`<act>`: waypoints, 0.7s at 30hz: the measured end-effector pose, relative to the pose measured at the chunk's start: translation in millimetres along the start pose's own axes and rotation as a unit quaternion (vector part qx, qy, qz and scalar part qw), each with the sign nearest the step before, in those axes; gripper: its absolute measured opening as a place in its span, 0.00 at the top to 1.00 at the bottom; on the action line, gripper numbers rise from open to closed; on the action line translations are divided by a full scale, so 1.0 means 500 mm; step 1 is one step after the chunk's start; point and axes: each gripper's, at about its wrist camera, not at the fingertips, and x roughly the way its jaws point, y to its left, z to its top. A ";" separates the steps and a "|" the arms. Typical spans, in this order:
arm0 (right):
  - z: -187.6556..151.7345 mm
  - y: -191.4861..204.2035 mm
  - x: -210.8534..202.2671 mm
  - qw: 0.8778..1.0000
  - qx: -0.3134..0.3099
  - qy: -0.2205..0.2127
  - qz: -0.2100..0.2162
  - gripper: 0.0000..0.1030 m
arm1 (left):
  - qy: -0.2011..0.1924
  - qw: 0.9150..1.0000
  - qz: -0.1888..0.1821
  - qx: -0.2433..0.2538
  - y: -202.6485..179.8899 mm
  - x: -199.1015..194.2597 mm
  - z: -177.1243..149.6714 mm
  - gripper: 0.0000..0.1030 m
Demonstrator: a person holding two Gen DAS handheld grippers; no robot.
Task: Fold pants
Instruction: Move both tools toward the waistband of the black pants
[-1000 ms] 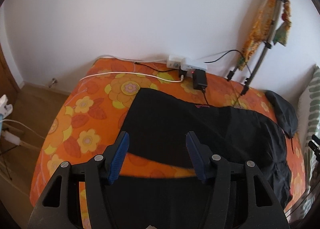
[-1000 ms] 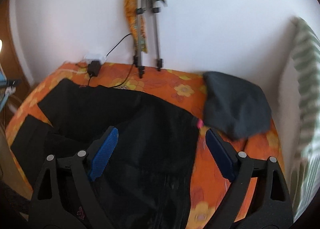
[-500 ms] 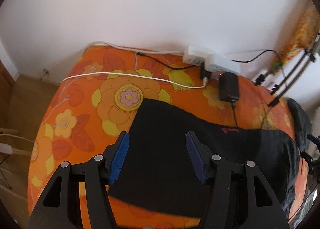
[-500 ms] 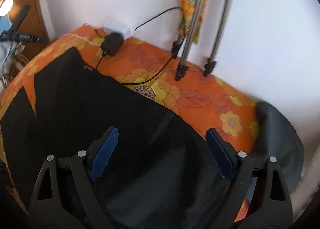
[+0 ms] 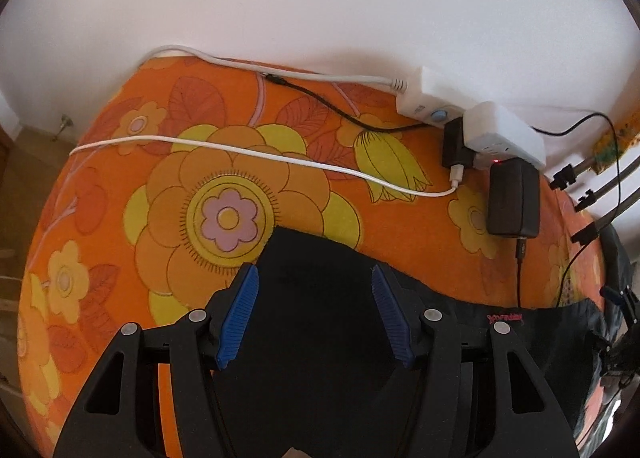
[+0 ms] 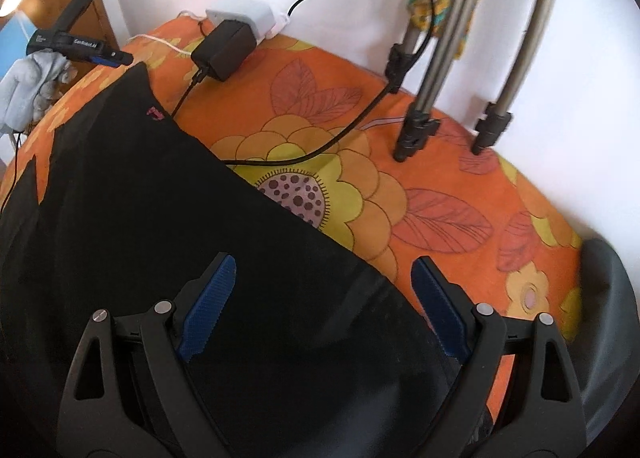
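In the left wrist view, the left gripper [image 5: 314,312] stands with its blue ribbed pads [image 5: 238,316] partly apart, nothing clamped between them, above a corner of the black fabric pants [image 5: 320,338]. The pants lie spread on the orange flowered bedsheet [image 5: 224,178]; whether the pads touch the cloth cannot be told. A white cable [image 5: 256,152] crosses the sheet toward a white power strip [image 5: 500,134].

In the right wrist view, the right gripper [image 6: 322,308] is spread wide and holds nothing, straddling the pants' [image 6: 160,238] far edge. Grey metal tripod legs [image 6: 420,114] stand on the sheet [image 6: 440,198] beyond.
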 end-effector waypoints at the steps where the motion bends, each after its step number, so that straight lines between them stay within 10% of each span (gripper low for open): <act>1: 0.002 -0.001 0.008 1.000 -0.002 0.003 0.003 0.11 | -0.001 1.000 0.002 0.001 0.000 0.003 0.000 0.43; 16: 0.028 -0.005 0.073 0.999 -0.019 0.031 0.027 0.11 | -0.007 1.000 0.007 0.020 -0.010 0.020 -0.011 0.44; 21: 0.028 0.002 0.071 0.999 -0.023 0.030 0.038 0.18 | -0.026 0.999 0.025 0.028 0.002 0.017 -0.011 0.85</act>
